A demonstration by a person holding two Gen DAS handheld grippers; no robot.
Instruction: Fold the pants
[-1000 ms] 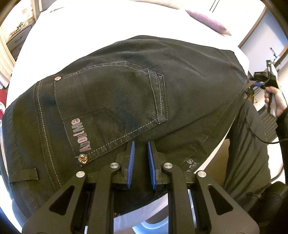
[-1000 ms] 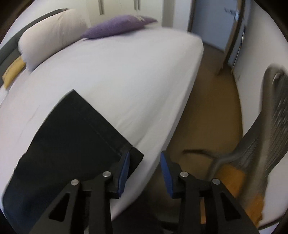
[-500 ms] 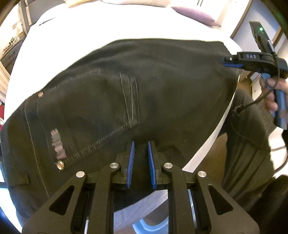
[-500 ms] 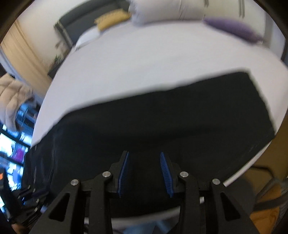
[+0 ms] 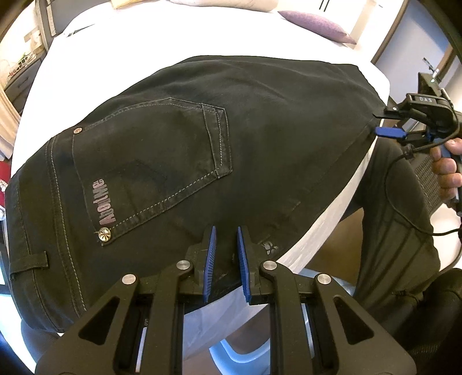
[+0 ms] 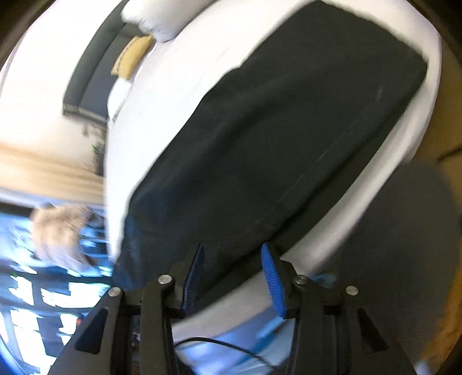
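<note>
Lying flat on the bed point(image 5: 72, 52), the pants point(image 5: 245, 121) run long toward one o'clock from the right gripper point(image 6: 232, 277), its spread, just-widening jaws nearest their edge; left gripper point(image 5: 225, 256) nearly pressed together, empty.

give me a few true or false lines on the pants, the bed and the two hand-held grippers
1. The black pants lie spread on a white bed. True.
2. The back pocket faces up. True.
3. The left hand-held gripper has its jaws wide apart. False: only a narrow gap shows, with pants fabric behind it.
4. The right hand-held gripper is clamped on a pillow. False: its jaws stand apart at the near edge of the pants.
5. A purple cushion lies on top of the pants. False: it sits farther back on the bed.
</note>
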